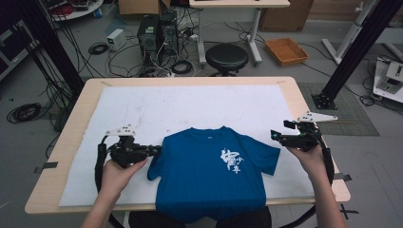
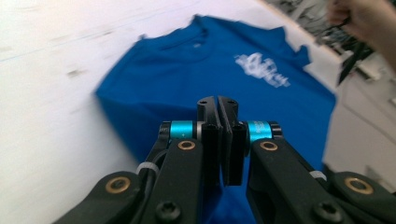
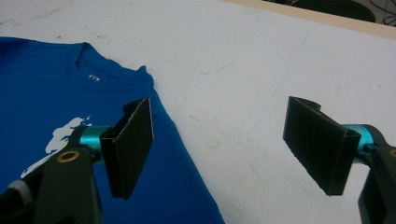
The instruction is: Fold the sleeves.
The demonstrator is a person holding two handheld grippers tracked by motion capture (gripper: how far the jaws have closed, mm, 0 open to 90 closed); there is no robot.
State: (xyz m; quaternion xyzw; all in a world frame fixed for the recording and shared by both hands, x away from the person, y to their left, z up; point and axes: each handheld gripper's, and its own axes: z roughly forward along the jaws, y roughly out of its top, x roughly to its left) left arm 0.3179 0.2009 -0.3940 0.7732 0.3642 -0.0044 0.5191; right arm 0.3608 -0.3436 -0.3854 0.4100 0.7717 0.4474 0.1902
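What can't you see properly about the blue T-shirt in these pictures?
- T-shirt hem: high view, hangs over the table edge.
- White print: left gripper view, motion blur.
- Whether cloth is pinched: left gripper, shut jaws hide it.
- Neck label: right gripper view, too small.

The short-sleeved cotton t-shirt [image 1: 209, 171] is deep royal blue with a splashy white brush-style print on the chest. It's on a white sheet, a bit scuffed grey, over a pale wooden bench [image 1: 71, 137]. Each black gripper has turquoise metal collars.
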